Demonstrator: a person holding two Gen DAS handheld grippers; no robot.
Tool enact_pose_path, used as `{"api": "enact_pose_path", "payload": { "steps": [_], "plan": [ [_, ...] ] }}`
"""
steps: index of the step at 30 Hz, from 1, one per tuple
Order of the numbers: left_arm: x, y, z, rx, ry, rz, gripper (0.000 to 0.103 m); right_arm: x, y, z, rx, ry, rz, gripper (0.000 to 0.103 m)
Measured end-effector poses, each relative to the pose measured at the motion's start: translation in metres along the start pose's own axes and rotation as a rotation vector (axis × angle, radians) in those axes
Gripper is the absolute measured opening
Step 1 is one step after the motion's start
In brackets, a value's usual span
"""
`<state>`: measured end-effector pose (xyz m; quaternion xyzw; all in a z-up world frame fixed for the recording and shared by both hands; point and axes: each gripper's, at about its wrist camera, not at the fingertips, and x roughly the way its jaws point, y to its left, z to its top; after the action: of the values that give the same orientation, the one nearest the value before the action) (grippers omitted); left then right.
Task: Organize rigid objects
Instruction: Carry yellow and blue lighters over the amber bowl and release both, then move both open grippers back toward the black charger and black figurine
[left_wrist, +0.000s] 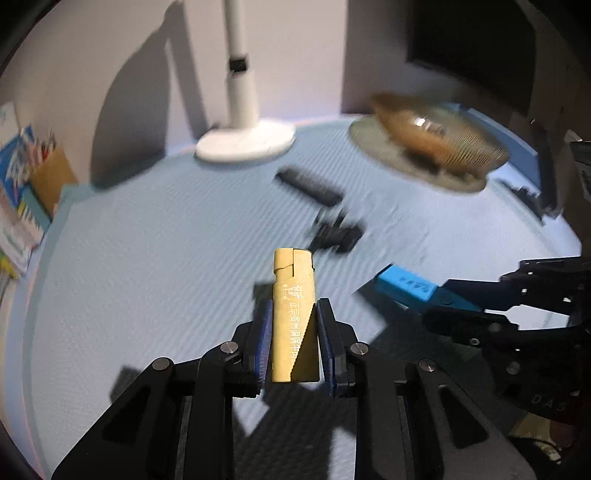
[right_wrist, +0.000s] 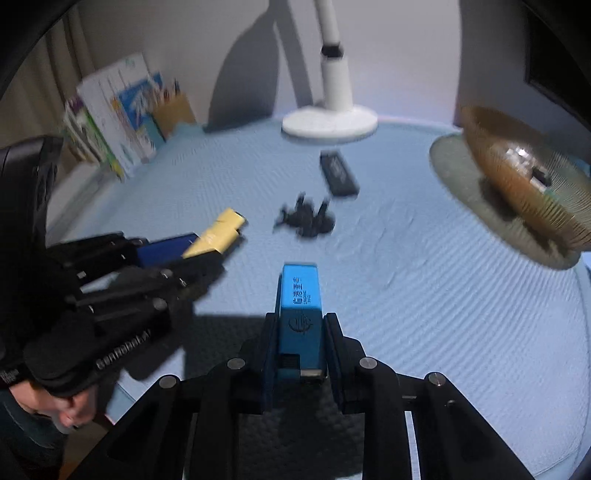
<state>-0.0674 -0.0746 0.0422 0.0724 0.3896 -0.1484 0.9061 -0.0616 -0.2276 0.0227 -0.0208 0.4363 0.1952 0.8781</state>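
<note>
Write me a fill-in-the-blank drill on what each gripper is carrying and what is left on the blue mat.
1. The left gripper is shut on a ____ lighter.
2. The right gripper is shut on a ____ lighter.
3. The woven basket rests on a round ____.
4. The lamp base is coloured ____.

Missing words: yellow; blue; mat; white

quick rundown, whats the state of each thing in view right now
left gripper: shut on yellow lighter, off the mat
right gripper: shut on blue lighter, off the mat
black lighter: lying flat on blue mat
black clip: lying on mat, blurred
woven basket: on round coaster, something inside
</note>
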Motion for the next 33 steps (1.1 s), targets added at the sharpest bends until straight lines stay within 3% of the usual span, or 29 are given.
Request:
{"api": "enact_pose_path", "payload": {
  "steps": [4, 11, 15, 19, 26, 28, 29, 30, 33],
  "plan": [
    [-0.017, -0.018, 0.042, 0.020, -0.084, -0.068, 0.021, -0.044, -0.041, 0.024, 0.077, -0.111, -0.041, 0.024],
    [-0.010, -0.062, 0.142, 0.054, -0.186, -0.185, 0.021, -0.122, -0.140, 0.067, 0.249, -0.293, -0.302, 0.024],
    [0.029, -0.087, 0.185, 0.029, -0.143, -0.261, 0.021, -0.134, -0.201, 0.085, 0.379, -0.286, -0.368, 0.024],
    [0.074, -0.104, 0.202, 0.001, -0.077, -0.318, 0.021, -0.118, -0.241, 0.090, 0.460, -0.222, -0.404, 0.024],
    [0.105, -0.140, 0.206, 0.042, -0.037, -0.342, 0.021, -0.094, -0.270, 0.086, 0.521, -0.159, -0.404, 0.024],
    [0.107, -0.143, 0.210, 0.031, -0.028, -0.356, 0.039, -0.093, -0.278, 0.086, 0.543, -0.161, -0.376, 0.028],
    [0.105, -0.142, 0.212, 0.013, -0.032, -0.359, 0.047, -0.093, -0.281, 0.086, 0.551, -0.164, -0.370, 0.037],
    [0.102, -0.139, 0.212, 0.001, -0.049, -0.360, 0.048, -0.098, -0.281, 0.084, 0.560, -0.183, -0.367, 0.043],
    [0.086, -0.120, 0.208, -0.019, -0.086, -0.347, 0.048, -0.109, -0.275, 0.081, 0.546, -0.223, -0.353, 0.045]
  ]
}}
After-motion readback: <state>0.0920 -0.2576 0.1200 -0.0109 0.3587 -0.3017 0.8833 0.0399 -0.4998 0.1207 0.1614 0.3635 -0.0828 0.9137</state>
